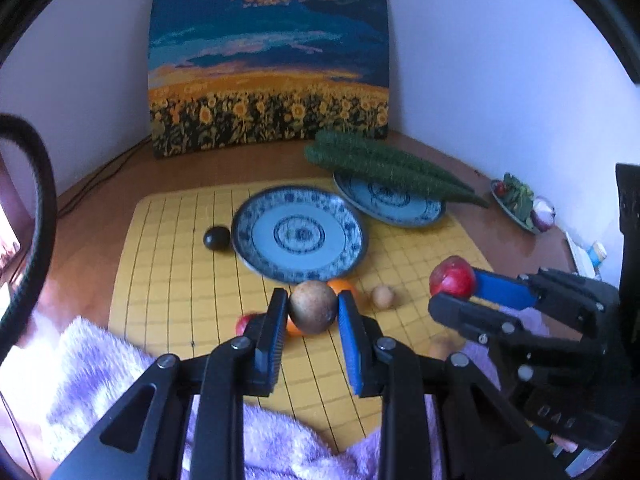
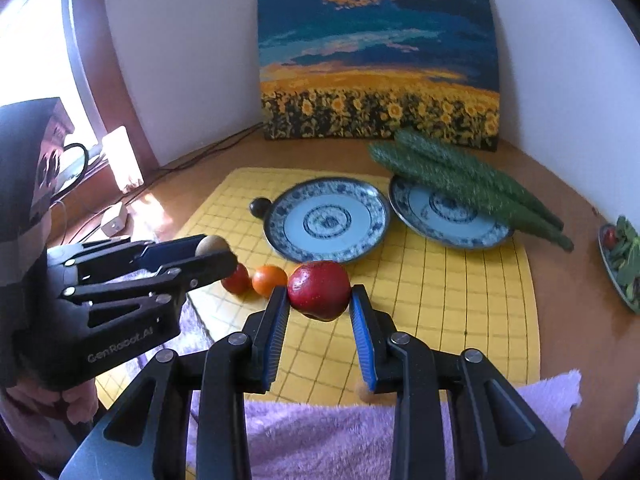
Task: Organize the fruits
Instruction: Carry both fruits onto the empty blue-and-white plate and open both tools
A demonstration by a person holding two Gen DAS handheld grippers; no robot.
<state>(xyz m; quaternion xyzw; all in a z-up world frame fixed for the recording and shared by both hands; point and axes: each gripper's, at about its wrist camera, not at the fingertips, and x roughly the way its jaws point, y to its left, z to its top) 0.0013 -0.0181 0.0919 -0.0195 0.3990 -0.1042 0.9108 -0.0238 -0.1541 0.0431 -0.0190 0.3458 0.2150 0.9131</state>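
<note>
The left gripper [image 1: 313,307] holds a round brown fruit with a dull, rough skin [image 1: 313,307]. Its two black fingers with blue pads squeeze the fruit from both sides, and the fruit hangs above the yellow mat with black grid lines [image 1: 168,264].

The right gripper [image 2: 320,297] holds a shiny dark red apple [image 2: 319,290] in the same way, one pad on each side. The apple is up in the air too.

Where do they go? I think the fruits belong on a plate. The empty blue and white patterned plate [image 1: 256,254] lies straight ahead of the left gripper, just past the brown fruit. From the right gripper, the same plate [image 2: 280,244] is also ahead and a little to the left. So both hands only need to push forward and set down. The left hand looks a bit nearer to it.

The second blue and white plate [image 2: 420,216] sits to the right of the first one, and long green bumpy cucumbers [image 2: 472,188] rest across it.

Other fruits wait on the mat: a small orange fruit [image 2: 269,279], a small red fruit [image 2: 237,279] beside it, and a dark round fruit [image 1: 216,238] touching the empty plate's left rim.

Two hands heading for one plate could bump, so one should go first.
</note>
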